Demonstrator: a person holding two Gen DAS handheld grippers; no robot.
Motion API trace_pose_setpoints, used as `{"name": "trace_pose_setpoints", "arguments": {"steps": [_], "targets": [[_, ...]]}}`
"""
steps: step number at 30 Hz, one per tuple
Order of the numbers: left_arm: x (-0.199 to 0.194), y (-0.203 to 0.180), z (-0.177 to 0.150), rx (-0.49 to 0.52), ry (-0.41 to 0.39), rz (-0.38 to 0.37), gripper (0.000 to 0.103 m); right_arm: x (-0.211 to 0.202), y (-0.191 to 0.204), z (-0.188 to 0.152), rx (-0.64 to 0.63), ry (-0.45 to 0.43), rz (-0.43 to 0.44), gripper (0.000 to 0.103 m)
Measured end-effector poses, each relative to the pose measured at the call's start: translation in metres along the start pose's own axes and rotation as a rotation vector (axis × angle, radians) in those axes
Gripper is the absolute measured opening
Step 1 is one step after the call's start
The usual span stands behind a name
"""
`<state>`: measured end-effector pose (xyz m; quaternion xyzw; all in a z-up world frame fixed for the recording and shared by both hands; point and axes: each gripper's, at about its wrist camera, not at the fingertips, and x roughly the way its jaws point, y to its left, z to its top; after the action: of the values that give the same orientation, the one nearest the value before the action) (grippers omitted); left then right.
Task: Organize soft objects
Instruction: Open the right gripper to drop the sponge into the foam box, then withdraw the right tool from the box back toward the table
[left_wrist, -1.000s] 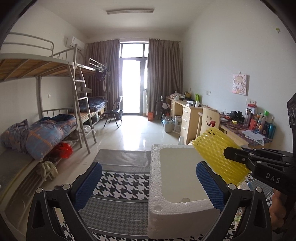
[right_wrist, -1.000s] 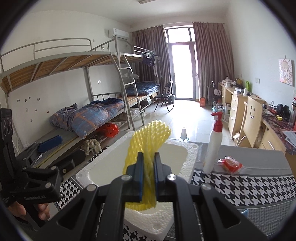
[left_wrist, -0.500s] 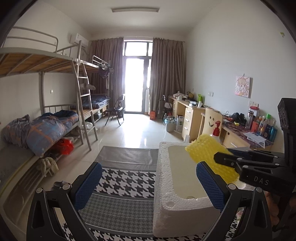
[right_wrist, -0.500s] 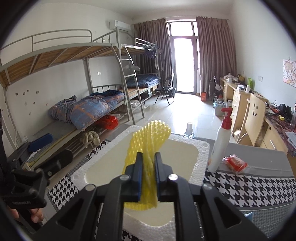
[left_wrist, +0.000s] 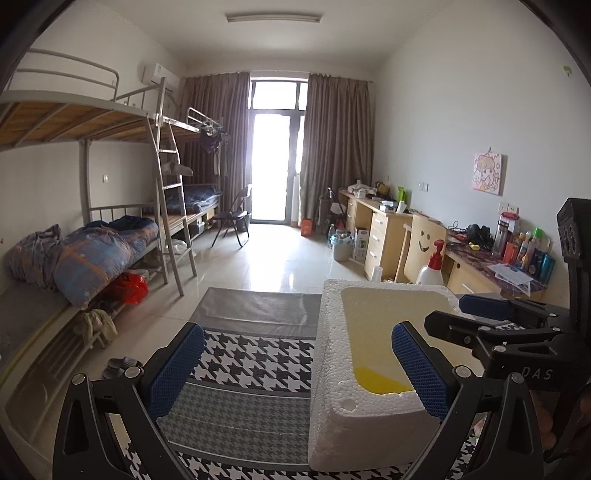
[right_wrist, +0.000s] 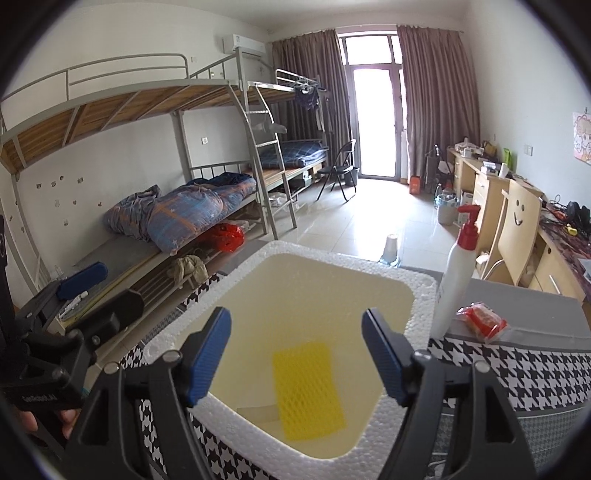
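Hovering right tool (right_wrist: 295, 356), just opened, above yellow net (right_wrist: 308, 391) in foam box (right_wrist: 424, 295)

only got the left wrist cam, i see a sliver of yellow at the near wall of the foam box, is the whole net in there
Observer: Yes. In the right wrist view the yellow net lies flat on the floor of the foam box, all of it inside the walls.
Operator: is the right gripper clear of it
Observer: The right gripper has just been opening its jaws. They stand wide, nothing is gripped, and the net lies loose below them.
Operator: anything else left outside the box
Observer: A red packet lies beside the white pump bottle, right of the box. Whether it is soft I cannot tell.
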<state>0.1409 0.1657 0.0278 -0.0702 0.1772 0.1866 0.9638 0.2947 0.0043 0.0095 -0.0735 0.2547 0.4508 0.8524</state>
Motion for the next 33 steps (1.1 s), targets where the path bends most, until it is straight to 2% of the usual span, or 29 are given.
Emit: {"name": "trace_pose_setpoints", "arguments": {"steps": [17,19,24,33], "targets": [[-0.013,-0.019,0.003,0.025,-0.017,-0.032,0.102,-0.036,-0.011,-0.003,0.013,-0.074,-0.031,0.078],[-0.014,-0.022,0.004,0.032,-0.018,-0.040,0.102,-0.039,-0.014,-0.003,0.019,-0.081,-0.033,0.079],[-0.019,-0.026,0.005,0.038,-0.026,-0.039,0.102,-0.048,-0.017,-0.005,0.035,-0.116,-0.032,0.096],[-0.022,-0.034,0.003,0.045,-0.025,-0.048,0.102,-0.055,-0.017,-0.009,0.018,-0.129,-0.048,0.096]]}}
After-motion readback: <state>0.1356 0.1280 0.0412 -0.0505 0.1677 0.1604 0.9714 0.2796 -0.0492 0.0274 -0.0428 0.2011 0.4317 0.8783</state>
